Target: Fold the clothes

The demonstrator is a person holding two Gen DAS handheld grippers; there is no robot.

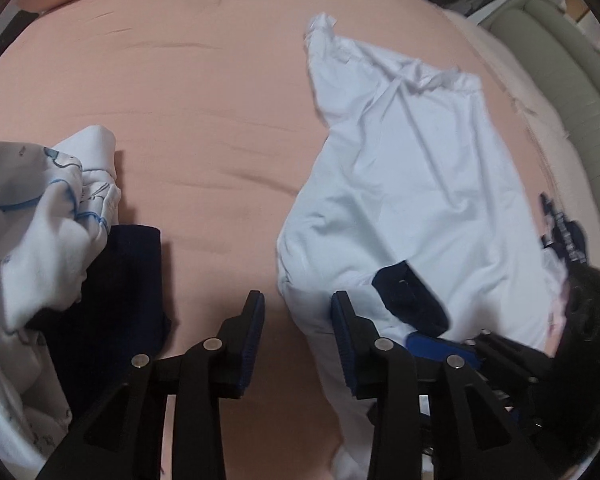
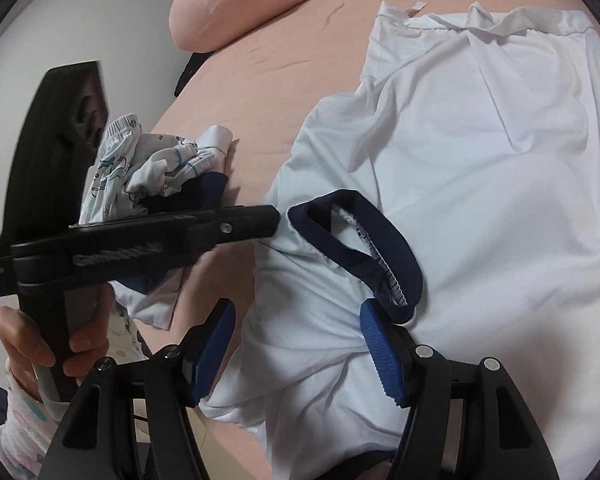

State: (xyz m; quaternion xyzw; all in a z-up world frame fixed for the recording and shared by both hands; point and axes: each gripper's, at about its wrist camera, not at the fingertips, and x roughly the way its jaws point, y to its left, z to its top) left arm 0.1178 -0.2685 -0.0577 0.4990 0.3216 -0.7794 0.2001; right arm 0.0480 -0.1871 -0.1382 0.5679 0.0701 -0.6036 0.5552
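Observation:
A white T-shirt (image 1: 412,184) (image 2: 480,184) with a navy collar (image 1: 412,300) (image 2: 360,240) lies spread and creased on the pink bed sheet (image 1: 204,112). My left gripper (image 1: 298,304) hangs open at the shirt's left edge, over bare sheet, with nothing pressed between its pads. In the right wrist view the left gripper (image 2: 270,220) appears side-on, its tip at the shirt's shoulder beside the collar. My right gripper (image 2: 298,344) stands open wide just below the collar, with bunched white fabric lying between its blue pads (image 2: 380,352).
A crumpled pile of white printed clothes (image 1: 40,216) (image 2: 160,164) lies on a navy garment (image 1: 116,280) at the left. A pink pillow (image 2: 228,4) sits at the far end of the bed. A padded grey bed frame (image 1: 560,80) borders the right.

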